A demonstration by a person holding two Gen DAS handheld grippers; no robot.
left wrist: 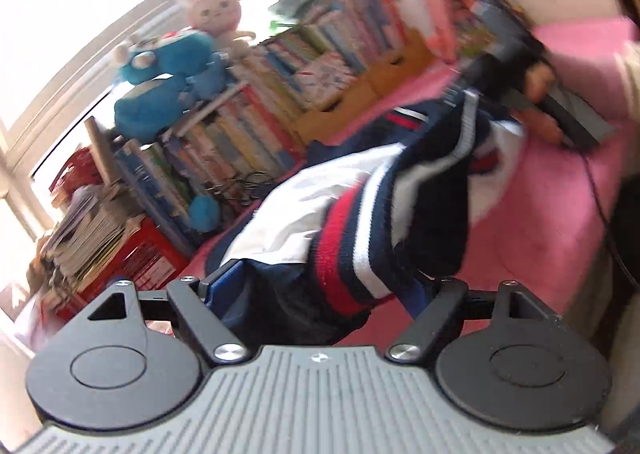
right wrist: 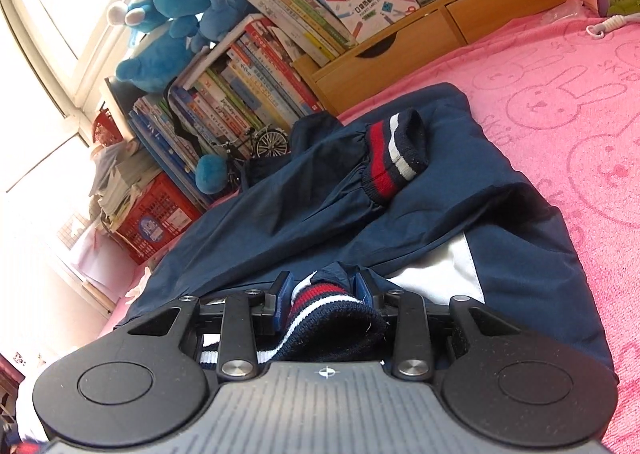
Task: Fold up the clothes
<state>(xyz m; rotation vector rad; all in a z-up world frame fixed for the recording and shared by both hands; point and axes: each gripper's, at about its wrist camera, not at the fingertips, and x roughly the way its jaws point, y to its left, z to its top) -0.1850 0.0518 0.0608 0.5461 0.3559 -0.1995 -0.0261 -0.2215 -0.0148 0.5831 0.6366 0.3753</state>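
On the pink cover (right wrist: 560, 93) lies the navy jacket (right wrist: 460, 193), spread flat with its long axis running away from both grippers toward the books (right wrist: 256, 65). One sleeve is folded across the body, its striped cuff (right wrist: 396, 149) resting near the middle.

The right gripper (right wrist: 324, 290) is clenched on the striped hem (right wrist: 320, 314) at the near edge, the knit bunched between its blue pads, low over the cover.

The left gripper (left wrist: 320, 282) stands wide. Jacket cloth and a striped band (left wrist: 352, 254) drape between its fingers, but the pads do not appear to press on it; I judge it released, or nearly so. In its blurred view the right gripper (left wrist: 516, 69) shows well beyond the cloth, at the jacket's far end from the left.

The next move, I judge, turns on that near edge: the right hand owns it and can carry it along the long axis toward the books, while the left must regrip first.
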